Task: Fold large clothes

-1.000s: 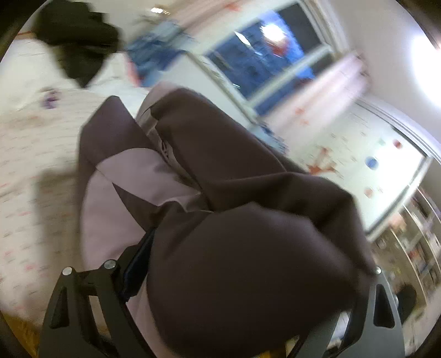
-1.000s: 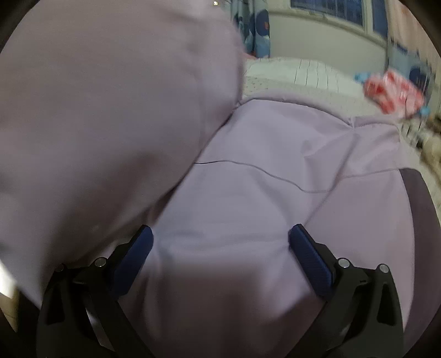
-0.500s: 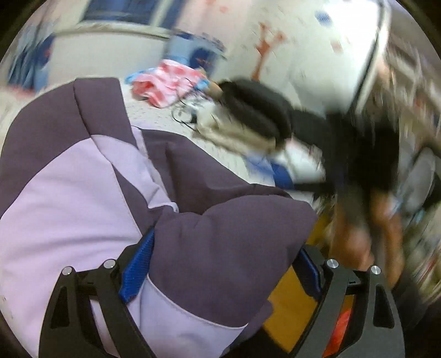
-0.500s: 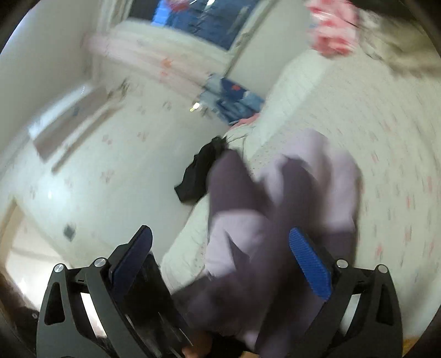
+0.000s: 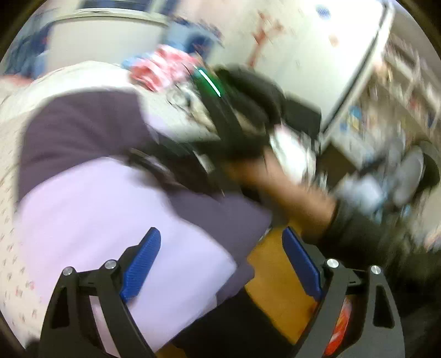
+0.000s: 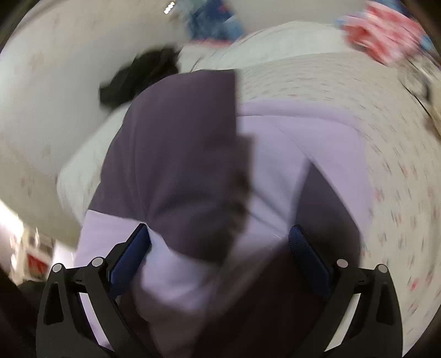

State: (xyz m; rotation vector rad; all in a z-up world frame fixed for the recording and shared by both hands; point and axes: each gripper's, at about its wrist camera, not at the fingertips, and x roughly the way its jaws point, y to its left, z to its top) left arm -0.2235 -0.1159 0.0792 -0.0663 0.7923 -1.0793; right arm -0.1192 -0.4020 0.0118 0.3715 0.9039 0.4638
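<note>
in the left wrist view we see the left gripper point(image 5: 220, 263) nearest to us, its blue pads point(image 5: 142, 264) spread wide with nothing pressed between them; the left pad hangs over the lilac panel of the two-tone jacket point(image 5: 115, 220), the right pad over an orange-brown strip at the bed's edge point(image 5: 275, 275); we cannot tell whether the pads brush the cloth. beyond them the jacket lies bunched on the bed, pale lilac below and dark purple above; to its right a person's bare hand point(image 5: 278, 181) with a dark sleeve point(image 5: 355, 228) grips a black tool, heavily blurred, which seems to be the other gripper; farther back a pink-and-red patterned cloth point(image 5: 162, 70) sits on the bed sheet point(image 5: 11, 143), and shelves point(image 5: 402, 82) stand at the far right.

in the right wrist view the right gripper point(image 6: 217, 261) stands open just as wide, its dark blue pads point(image 6: 129, 256) either side of a hump of the jacket point(image 6: 179, 154); the cloth rises between them, yet we see no pinch and count it unheld. the jacket lies across the flower-printed sheet point(image 6: 386, 154), dark purple to the left, lilac to the right; behind it a black garment point(image 6: 137, 75) lies by the wall, with blue fabric point(image 6: 215, 22) and the pink cloth point(image 6: 386, 30) farthest away; all is smeared by motion.
</note>
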